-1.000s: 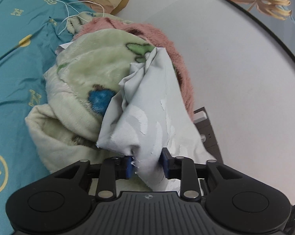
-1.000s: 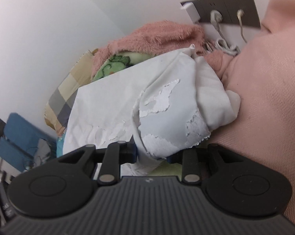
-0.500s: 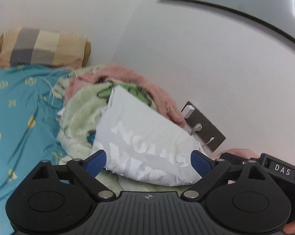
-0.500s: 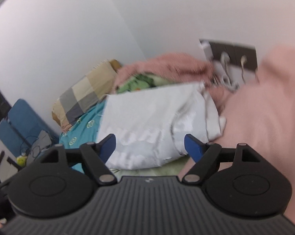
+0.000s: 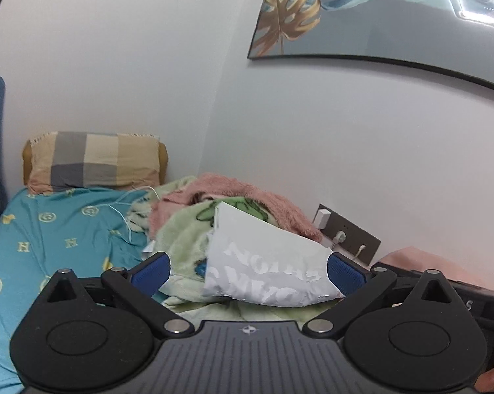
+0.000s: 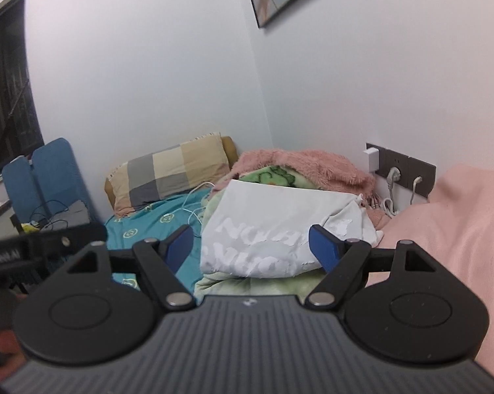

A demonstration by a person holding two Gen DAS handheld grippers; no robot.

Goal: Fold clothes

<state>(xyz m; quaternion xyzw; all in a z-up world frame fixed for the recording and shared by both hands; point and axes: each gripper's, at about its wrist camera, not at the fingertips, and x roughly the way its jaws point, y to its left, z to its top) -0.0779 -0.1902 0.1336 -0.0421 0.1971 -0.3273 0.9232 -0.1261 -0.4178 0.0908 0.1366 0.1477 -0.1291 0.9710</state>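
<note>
Resting folded on the green blanket (image 5: 181, 239), the white shirt (image 5: 266, 269) lies by the wall, free of both my grippers. My left gripper (image 5: 248, 271) gapes wide and empty; my right gripper (image 6: 252, 246) also stands open, gripping nothing.

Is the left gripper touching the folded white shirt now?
Apart. In the left wrist view the left gripper stands wide open; the white shirt lies beyond it on the green blanket, and neither blue pad presses on it.
</note>
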